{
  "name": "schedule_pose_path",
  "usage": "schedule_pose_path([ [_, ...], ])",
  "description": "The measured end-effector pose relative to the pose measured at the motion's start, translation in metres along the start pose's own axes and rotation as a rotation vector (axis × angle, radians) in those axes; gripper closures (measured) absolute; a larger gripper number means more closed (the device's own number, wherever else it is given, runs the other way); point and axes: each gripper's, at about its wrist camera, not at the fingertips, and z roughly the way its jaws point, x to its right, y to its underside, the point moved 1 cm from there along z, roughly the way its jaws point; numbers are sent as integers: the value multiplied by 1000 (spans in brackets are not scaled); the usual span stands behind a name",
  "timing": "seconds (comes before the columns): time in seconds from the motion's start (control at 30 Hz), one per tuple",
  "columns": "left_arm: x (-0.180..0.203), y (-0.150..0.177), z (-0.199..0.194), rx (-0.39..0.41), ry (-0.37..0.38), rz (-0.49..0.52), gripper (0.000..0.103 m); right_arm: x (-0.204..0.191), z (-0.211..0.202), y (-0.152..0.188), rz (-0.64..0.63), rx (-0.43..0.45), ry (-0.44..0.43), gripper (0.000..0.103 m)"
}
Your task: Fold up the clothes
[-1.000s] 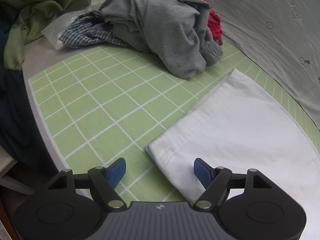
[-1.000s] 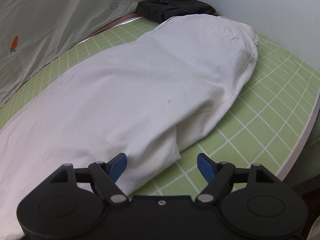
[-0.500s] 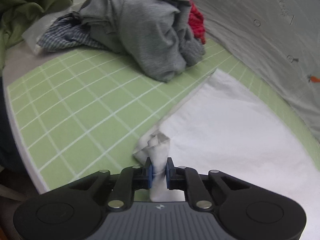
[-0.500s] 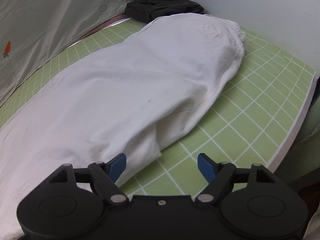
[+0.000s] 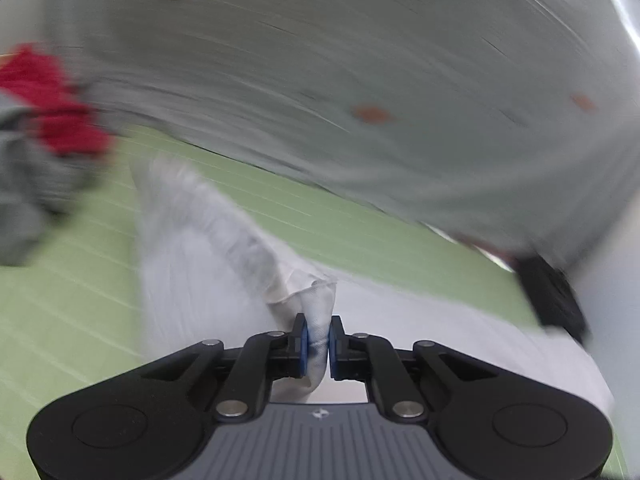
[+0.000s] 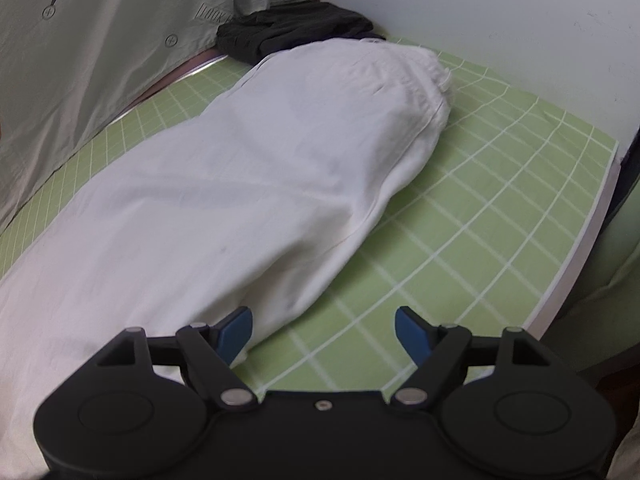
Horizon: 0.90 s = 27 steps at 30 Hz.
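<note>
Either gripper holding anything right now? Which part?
The left gripper is shut on the white garment, pinching a bunched corner of its hem end. The right gripper is open, holding nothing.

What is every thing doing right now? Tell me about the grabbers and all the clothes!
Left gripper: shut, pinching a white corner.
Right gripper: open, holding nothing.
White garment: spread long on the mat, one end lifted.
Green grid mat: flat under the clothes.
Black garment: bunched at the far end.
Red and grey clothes: piled, blurry.
</note>
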Motion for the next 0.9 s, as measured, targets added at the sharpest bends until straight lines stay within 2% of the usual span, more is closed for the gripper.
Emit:
schedule_pose_path([
  [0.1, 48, 37, 27, -133, 57, 104, 93, 13, 2, -7, 8, -1, -2, 24],
  [0.17, 57, 62, 47, -234, 28, 114, 93, 22, 5, -10, 11, -5, 0, 24],
  [0.23, 55, 78, 59, -290, -4, 98, 93, 32, 8, -14, 10, -9, 4, 24],
  [0.37, 57, 77, 54, -283, -6, 91, 94, 47, 16, -22, 10, -17, 14, 24],
  [0.53, 61, 87, 48, -333, -33, 138, 93, 49, 29, -32, -19, -42, 2, 24],
  [0.67, 58, 88, 50, -350, -46, 134, 91, 49, 39, -40, -56, -63, -13, 24],
  [0.73, 60, 82, 48, -356, -40, 149, 83, 43, 44, -48, -139, -70, -39, 24],
  [0.8, 62, 79, 47, -375, -36, 169, 70, 33, 43, -61, -269, -53, -48, 24],
  [0.87, 64, 74, 44, -384, -31, 192, 64, 28, 42, -77, -366, -42, -45, 24],
  [0.9, 65, 71, 43, -386, -28, 199, 57, 27, 42, -86, -408, -37, -42, 24],
])
